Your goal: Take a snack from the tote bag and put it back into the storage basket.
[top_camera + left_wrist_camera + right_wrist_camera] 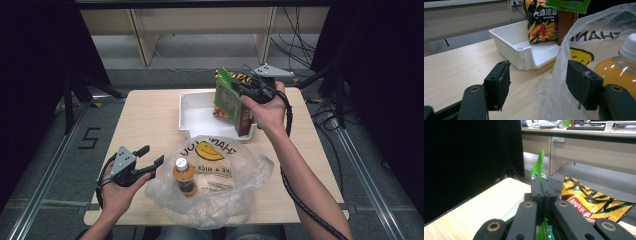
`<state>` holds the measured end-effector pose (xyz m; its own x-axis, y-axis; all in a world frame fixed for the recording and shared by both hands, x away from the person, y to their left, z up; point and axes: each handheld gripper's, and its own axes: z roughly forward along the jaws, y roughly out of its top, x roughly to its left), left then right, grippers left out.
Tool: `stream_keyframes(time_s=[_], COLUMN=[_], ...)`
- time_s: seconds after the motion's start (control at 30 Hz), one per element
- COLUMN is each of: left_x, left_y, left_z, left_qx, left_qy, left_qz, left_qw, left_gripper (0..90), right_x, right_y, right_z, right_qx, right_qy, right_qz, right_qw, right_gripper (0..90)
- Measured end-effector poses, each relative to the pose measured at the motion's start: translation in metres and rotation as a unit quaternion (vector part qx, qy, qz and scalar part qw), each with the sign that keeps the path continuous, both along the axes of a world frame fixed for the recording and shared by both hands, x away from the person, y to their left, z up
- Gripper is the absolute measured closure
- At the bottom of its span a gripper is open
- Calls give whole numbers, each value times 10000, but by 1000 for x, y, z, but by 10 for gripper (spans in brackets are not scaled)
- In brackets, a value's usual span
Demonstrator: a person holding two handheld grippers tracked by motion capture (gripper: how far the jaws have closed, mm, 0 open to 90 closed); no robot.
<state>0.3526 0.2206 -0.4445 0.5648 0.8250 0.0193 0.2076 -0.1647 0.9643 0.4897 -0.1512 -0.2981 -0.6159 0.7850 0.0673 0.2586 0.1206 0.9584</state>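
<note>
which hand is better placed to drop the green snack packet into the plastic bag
Right. The right gripper is already shut on the green snack packet, lifted above the white tray. The left gripper is open beside the plastic bag, holding nothing.

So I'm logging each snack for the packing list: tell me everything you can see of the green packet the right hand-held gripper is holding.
The green packet is a flat, glossy foil-like pouch with red and orange print on its face and a serrated top edge. The right hand-held gripper is shut on its upper part, so it hangs roughly upright above the white tray, in front of a yellow chip bag and beside a brown box. Whether its lower edge touches the tray cannot be told.
</note>
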Motion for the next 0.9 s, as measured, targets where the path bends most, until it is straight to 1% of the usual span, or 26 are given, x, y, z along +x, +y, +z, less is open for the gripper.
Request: stream_keyframes(time_s=[0.03,0.07,0.1,0.13,0.2,0.23,0.3,0.33,0.37,0.43,0.5,0.63,0.67,0.77,0.83,0.87,0.9], left_x=[0,0,0,0,0,0,0,0,0,0,0,0,0,0,0,0,0], left_y=[0,0,0,0,0,0,0,0,0,0,0,0,0,0,0,1,0], left_z=[0,0,0,0,0,0,0,0,0,0,0,0,0,0,0,0,0], left_qx=[-2,-2,-4,-7,-9,-8,-1,-3,-4,-2,-14,-10,-16,-5,-5,14,-10], left_qy=[2,3,2,-1,11,6,0,3,3,1,6,-4,0,-6,-8,-18,-3], left_qz=[-1,-2,2,1,8,6,-1,-3,-2,-1,10,2,5,0,-1,-11,0], left_qw=[10000,10000,10000,10000,10000,10000,10000,10000,10000,10000,10000,10000,10000,10000,10000,10000,10000], left_gripper=[355,355,355,355,355,355,356,355,355,356,355,355,356,355,355,355,355], right_x=[0,2,2,3,3,4,4,6,6,7,10,10,12,12,12,13,14], right_y=[0,0,1,1,1,1,2,1,1,2,2,4,3,5,6,6,7], right_z=[-1,-2,-2,-3,-4,-5,-8,-9,-10,-11,-12,-13,-13,-13,-14,-14,-15], right_qx=[12,-20,-7,8,55,16,42,16,11,16,-23,23,-27,-48,-31,-27,-25], right_qy=[29,-56,-8,-38,12,-4,89,7,39,54,-29,24,-36,-23,33,20,7], right_qz=[2,13,0,-26,-63,-39,-79,-76,-55,-100,-119,-153,-114,-112,-143,-149,-132], right_qw=[10000,10000,10000,10000,10000,10000,9999,10000,10000,9999,9999,9999,9999,9999,9999,9999,9999], right_gripper=[900,900,900,900,900,900,900,900,900,900,900,900,900,900,900,900,900])
